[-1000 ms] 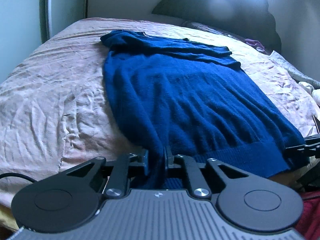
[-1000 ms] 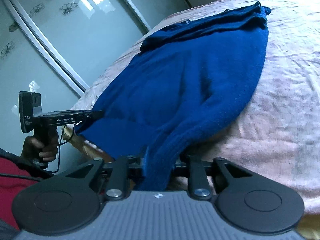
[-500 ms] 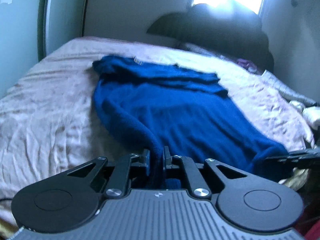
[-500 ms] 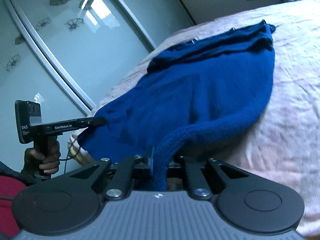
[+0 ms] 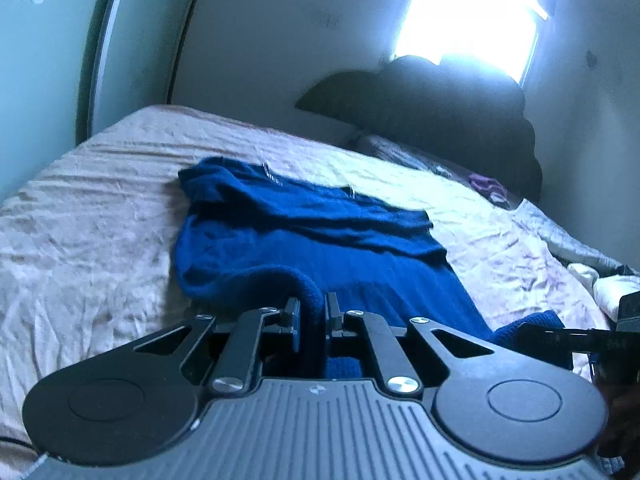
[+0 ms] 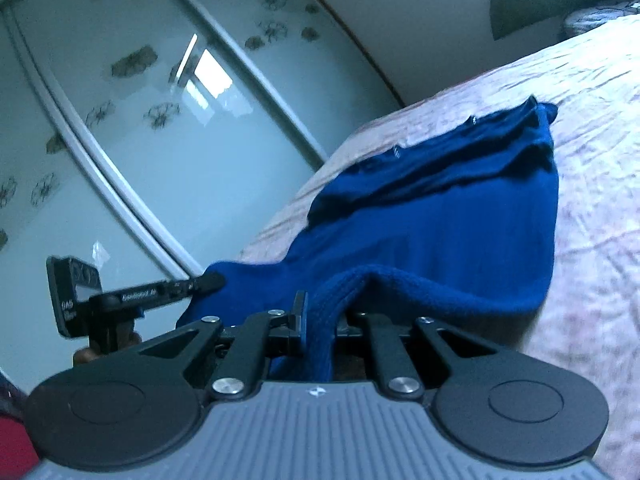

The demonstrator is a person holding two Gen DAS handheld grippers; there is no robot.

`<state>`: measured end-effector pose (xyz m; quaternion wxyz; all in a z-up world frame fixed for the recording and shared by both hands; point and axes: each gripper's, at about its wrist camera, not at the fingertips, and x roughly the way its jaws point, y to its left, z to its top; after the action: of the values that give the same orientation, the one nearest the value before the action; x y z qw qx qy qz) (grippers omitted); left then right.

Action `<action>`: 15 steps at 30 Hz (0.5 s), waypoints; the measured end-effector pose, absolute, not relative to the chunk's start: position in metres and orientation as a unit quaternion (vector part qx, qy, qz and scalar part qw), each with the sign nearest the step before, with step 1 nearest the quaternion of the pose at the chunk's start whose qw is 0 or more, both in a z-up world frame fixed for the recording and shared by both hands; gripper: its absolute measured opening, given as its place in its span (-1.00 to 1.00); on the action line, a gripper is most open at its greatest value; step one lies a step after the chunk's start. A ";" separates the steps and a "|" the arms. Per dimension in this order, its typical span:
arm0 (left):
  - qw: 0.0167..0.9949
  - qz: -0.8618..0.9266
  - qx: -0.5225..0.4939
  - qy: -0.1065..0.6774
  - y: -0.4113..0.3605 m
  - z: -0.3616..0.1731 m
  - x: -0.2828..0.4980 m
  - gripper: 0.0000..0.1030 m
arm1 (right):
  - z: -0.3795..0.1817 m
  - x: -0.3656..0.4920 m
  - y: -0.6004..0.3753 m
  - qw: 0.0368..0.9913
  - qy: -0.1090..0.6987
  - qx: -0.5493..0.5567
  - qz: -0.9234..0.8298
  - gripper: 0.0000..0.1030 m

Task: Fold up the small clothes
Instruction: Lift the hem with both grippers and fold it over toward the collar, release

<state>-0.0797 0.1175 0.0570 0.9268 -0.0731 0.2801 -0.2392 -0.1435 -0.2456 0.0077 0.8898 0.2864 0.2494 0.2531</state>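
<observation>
A dark blue knit sweater (image 5: 304, 232) lies on the bed, its sleeves folded across the far end. My left gripper (image 5: 312, 312) is shut on the sweater's hem at its near left corner and holds it raised above the bed. My right gripper (image 6: 322, 316) is shut on the hem at the other corner of the sweater (image 6: 440, 216), also lifted. The cloth arches up from the bed to both grippers. The right gripper also shows at the right edge of the left wrist view (image 5: 536, 330), and the left gripper shows in the right wrist view (image 6: 200, 282).
The bed has a wrinkled pink sheet (image 5: 88, 240). A dark headboard (image 5: 440, 120) and bright window stand at the far end. Loose clothes (image 5: 600, 280) lie at the bed's right edge. Frosted sliding wardrobe doors (image 6: 160, 140) run along the left side.
Both grippers have lifted the sweater's hem off the bed and carried it forward toward the collar end. The near part of the sweater has risen into a fold.
</observation>
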 end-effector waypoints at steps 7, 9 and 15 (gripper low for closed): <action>0.937 -0.224 -0.094 0.251 0.119 0.077 -0.058 -0.80 | 0.019 -0.120 -0.259 0.901 0.217 0.291 0.238 -0.81; 0.941 -0.216 -0.099 0.243 0.119 0.083 -0.051 -0.80 | 0.022 -0.111 -0.264 0.904 0.207 0.293 0.234 -0.81; 0.946 -0.202 -0.104 0.231 0.112 0.098 -0.027 -0.80 | 0.028 -0.088 -0.276 0.912 0.182 0.294 0.219 -0.81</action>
<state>-0.0271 0.1122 0.0978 0.9461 -0.1039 0.2306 -0.2024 -0.0878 -0.2761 0.0284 0.9124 0.2936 0.1820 0.2194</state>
